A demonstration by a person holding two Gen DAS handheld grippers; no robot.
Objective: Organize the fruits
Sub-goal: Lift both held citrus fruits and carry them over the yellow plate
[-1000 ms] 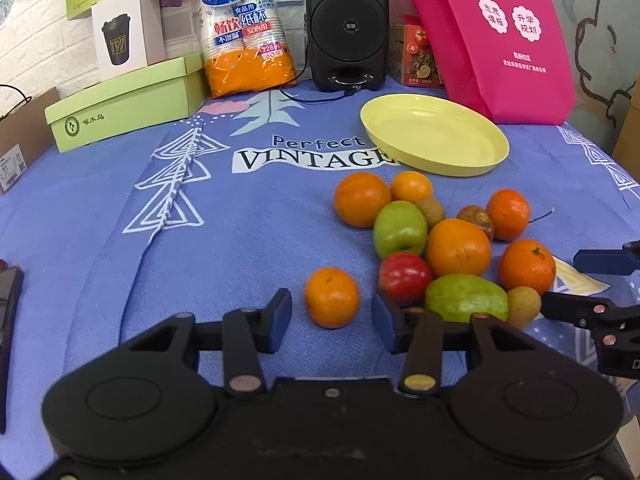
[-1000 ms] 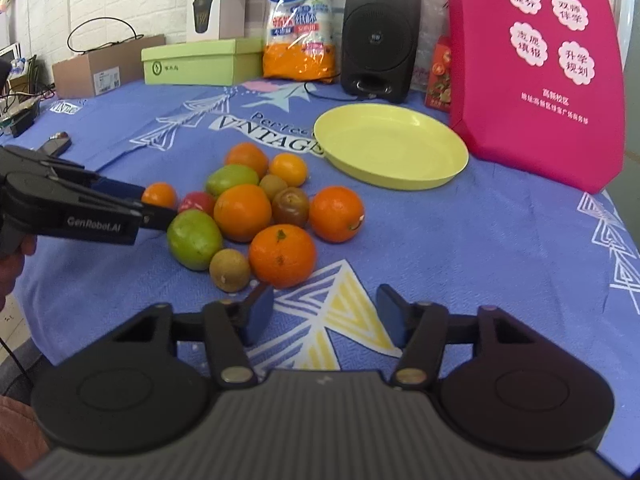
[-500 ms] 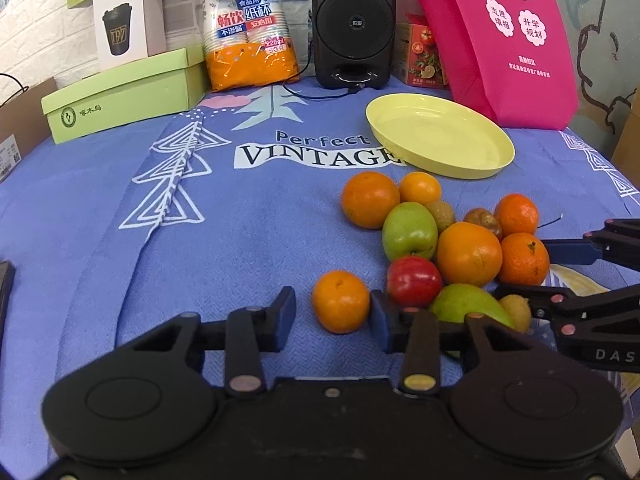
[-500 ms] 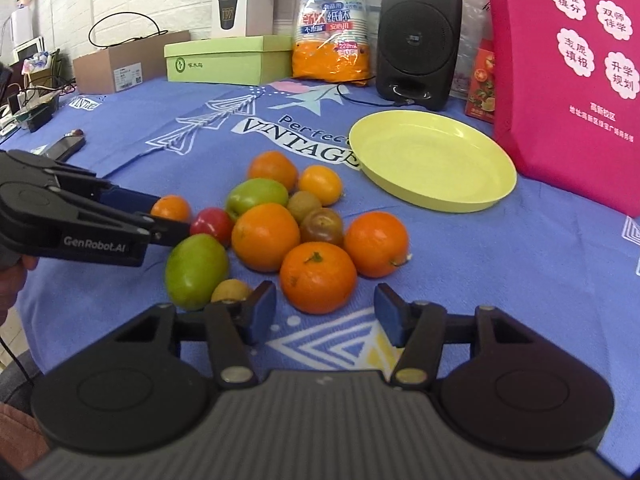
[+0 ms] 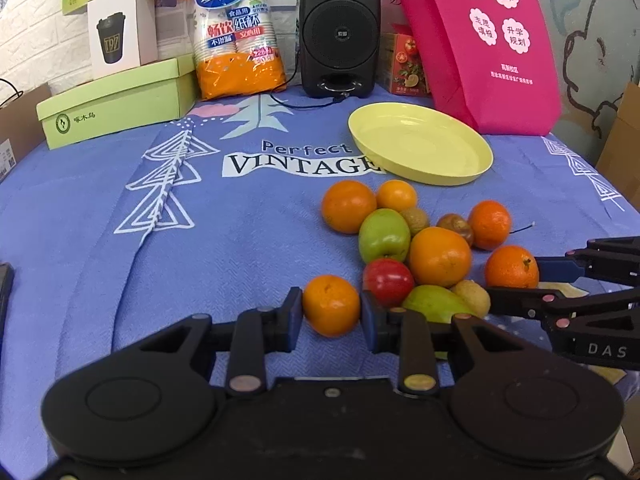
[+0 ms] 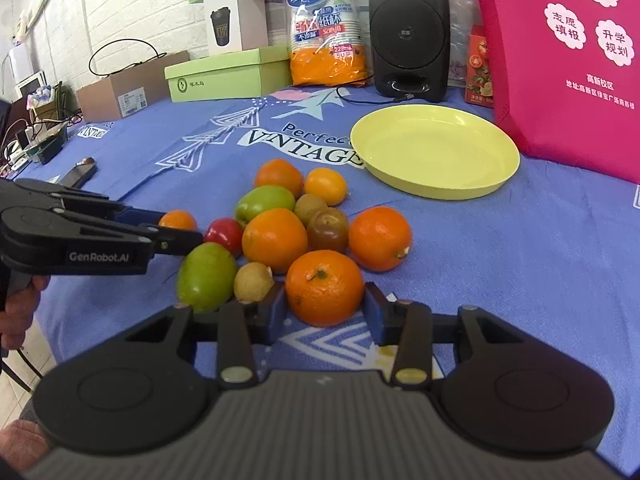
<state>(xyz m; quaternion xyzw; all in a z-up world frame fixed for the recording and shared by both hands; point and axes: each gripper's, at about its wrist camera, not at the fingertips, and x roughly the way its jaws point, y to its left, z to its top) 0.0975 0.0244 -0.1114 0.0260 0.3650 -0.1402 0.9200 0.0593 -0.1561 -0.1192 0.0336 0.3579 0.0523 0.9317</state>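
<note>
Left gripper (image 5: pixel 331 314): fingers set on both sides of a small orange (image 5: pixel 331 311), apparently touching; a firm grip cannot be confirmed. Right gripper (image 6: pixel 324 309): fingers bracketing a stemmed mandarin (image 6: pixel 324 294), contact likewise uncertain. Both fruits are resting on the blue tablecloth (image 5: pixel 240 216). Beyond, a cluster is found: mango (image 6: pixel 207 274), red apple (image 5: pixel 388 282), large orange (image 5: pixel 439 256), green apple (image 5: pixel 384 235). Farther back, a yellow plate (image 5: pixel 420 148), holding nothing. Rearmost, a black speaker (image 5: pixel 340 32).
</note>
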